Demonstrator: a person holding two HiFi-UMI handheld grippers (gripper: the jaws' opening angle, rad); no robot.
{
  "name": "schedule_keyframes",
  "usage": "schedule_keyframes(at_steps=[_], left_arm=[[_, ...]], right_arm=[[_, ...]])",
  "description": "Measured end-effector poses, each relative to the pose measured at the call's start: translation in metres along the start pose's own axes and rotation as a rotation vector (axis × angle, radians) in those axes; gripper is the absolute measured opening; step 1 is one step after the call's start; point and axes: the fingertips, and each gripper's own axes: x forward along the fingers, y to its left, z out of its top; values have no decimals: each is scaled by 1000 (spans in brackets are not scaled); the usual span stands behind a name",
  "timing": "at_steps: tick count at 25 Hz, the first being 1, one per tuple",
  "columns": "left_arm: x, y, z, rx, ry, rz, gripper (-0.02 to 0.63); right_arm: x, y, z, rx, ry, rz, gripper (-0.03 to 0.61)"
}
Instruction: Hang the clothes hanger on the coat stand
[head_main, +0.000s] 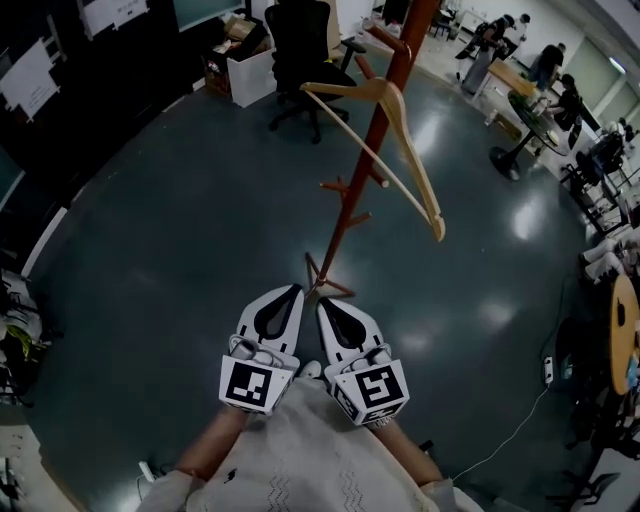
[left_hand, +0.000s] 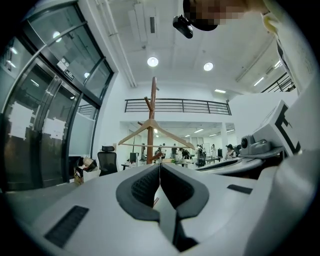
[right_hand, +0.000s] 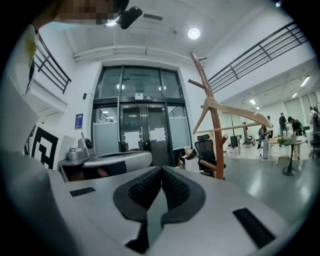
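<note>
A pale wooden clothes hanger (head_main: 385, 150) hangs on a peg of the reddish-brown coat stand (head_main: 365, 170), clear of both grippers. The hanger (left_hand: 156, 135) and the stand (left_hand: 152, 120) show straight ahead in the left gripper view; the right gripper view has the hanger (right_hand: 235, 112) on the stand (right_hand: 214, 135) to the right. My left gripper (head_main: 285, 305) and right gripper (head_main: 332, 312) are held side by side close to my body, near the stand's foot. Both are shut with nothing between the jaws.
A black office chair (head_main: 305, 60) and a white box (head_main: 248, 75) stand behind the coat stand. Desks with people (head_main: 530, 70) lie at the far right. A round wooden table (head_main: 625, 330) is at the right edge. A cable (head_main: 500, 440) runs over the dark floor.
</note>
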Motion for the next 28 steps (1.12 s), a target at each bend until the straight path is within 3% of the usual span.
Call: schedule_keyframes(at_steps=[10,15,28], left_arm=[[6,-6,-9,7,39,-41,12],[7,-4,-16,-19,56,-36,12],[22,8,-20,-34,55,-2,12]], right_arm=[[-1,-16,-6,21,-2,-59,18],[5,-15,-11,51,7,-43,18],[23,-28,-8,11,12,-35,18]])
